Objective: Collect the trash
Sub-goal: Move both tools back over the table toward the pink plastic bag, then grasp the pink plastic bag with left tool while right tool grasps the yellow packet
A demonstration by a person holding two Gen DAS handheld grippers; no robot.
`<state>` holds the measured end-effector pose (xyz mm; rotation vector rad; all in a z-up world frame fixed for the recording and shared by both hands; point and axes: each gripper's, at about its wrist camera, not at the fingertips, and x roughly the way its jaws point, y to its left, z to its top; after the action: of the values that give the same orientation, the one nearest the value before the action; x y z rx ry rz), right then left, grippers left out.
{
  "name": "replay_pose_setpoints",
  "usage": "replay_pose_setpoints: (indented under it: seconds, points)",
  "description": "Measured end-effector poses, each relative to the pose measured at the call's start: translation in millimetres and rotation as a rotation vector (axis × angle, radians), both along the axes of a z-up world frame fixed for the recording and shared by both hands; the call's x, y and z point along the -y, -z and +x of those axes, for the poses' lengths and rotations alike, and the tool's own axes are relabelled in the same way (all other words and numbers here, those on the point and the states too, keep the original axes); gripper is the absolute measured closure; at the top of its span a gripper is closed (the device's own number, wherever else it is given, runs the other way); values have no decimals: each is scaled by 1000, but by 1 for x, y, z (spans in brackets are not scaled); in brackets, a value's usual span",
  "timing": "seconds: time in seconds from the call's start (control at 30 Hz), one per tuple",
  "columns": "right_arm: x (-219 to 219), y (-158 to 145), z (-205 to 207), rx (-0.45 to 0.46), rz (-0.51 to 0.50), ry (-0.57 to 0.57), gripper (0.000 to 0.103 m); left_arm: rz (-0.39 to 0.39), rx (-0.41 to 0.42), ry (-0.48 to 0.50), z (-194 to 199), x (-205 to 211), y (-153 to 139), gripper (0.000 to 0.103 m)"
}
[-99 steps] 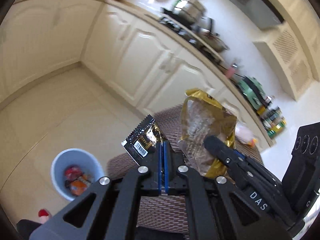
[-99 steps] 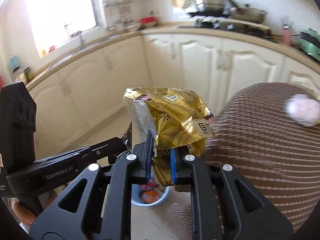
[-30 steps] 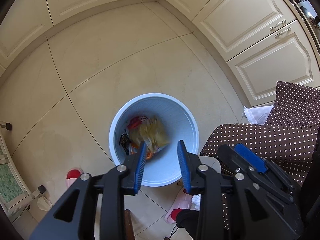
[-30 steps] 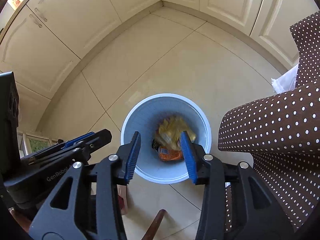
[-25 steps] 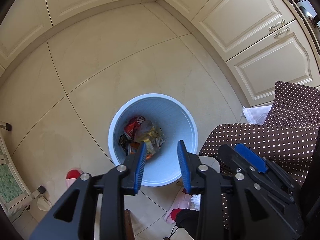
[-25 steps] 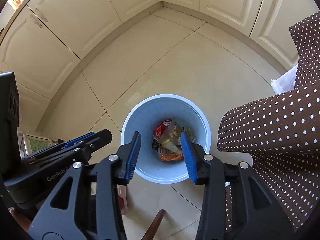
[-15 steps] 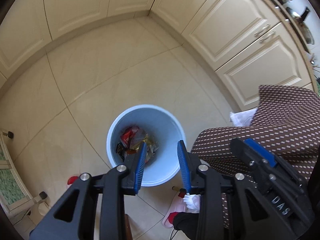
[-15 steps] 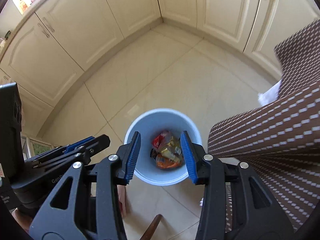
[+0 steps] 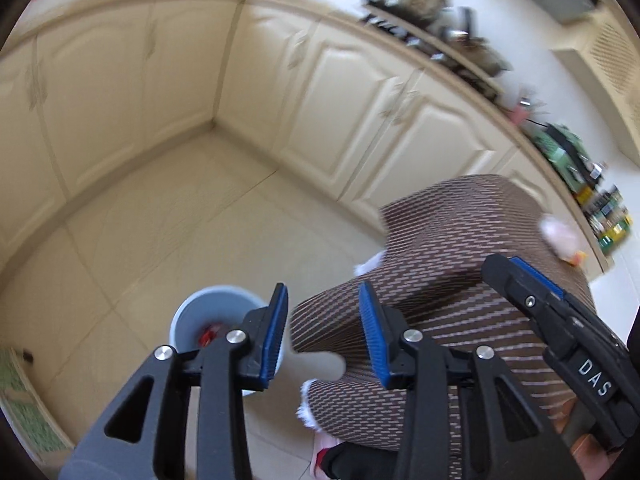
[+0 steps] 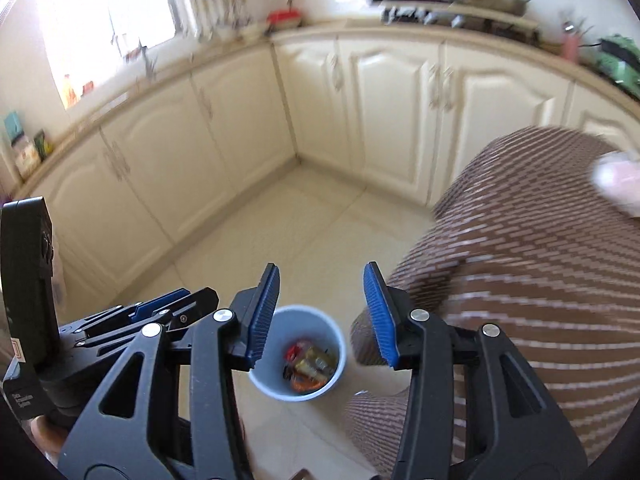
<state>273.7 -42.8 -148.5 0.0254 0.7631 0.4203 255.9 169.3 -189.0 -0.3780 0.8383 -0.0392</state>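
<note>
Both views have swung upward since a second ago: then each camera looked almost straight down into the bin, and now the cabinets point(image 10: 400, 120) and the far worktop point(image 10: 440, 20) fill the upper half of each frame, blurred by the motion. The gold bag and black wrapper carried a few seconds back are no longer in either gripper; crumpled gold, red and orange wrappers point(image 10: 308, 364) lie at the bottom of the pale blue bin point(image 10: 280, 390), which sits at the lower centre of the right wrist view and at the lower left of the left wrist view point(image 9: 188, 312).

The left gripper point(image 9: 322, 330) has nothing between its blue pads and its jaws are opening; the same holds for the right gripper point(image 10: 318, 316), released and widening, with only the bin far below seen through the gap. In my judgement the drop is finished and both hands are heading back for more.

What remains shows on the brown patterned tablecloth point(image 9: 460, 240): a pale pink crumpled item point(image 9: 558, 232) at the right of the left wrist view, also at the right edge of the right wrist view point(image 10: 618, 184), too blurred to name. It looks like the next piece to collect.
</note>
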Motion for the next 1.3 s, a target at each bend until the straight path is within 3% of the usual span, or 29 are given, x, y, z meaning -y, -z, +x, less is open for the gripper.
replay_pose_setpoints:
  seconds: [0.27, 0.4, 0.5, 0.63, 0.83, 1.2, 1.3]
  points:
    - [139, -77, -30, 157, 70, 204, 57, 22, 141, 242, 10, 137, -92, 53]
    - [208, -104, -32, 202, 100, 321, 55, 59, 190, 345, 25, 213, -124, 51]
    - [254, -116, -30, 218, 111, 410, 53, 81, 190, 409, 44, 263, -132, 50]
    - [304, -114, -11, 184, 137, 488, 53, 117, 158, 467, 76, 318, -130, 50]
    - [355, -92, 34, 88, 218, 552, 48, 201, 109, 512, 120, 364, -104, 47]
    - [396, -31, 110, -122, 284, 661, 38, 362, 62, 489, 184, 395, -63, 39]
    - [399, -13, 127, -172, 300, 671, 38, 362, 58, 502, 192, 397, -52, 35]
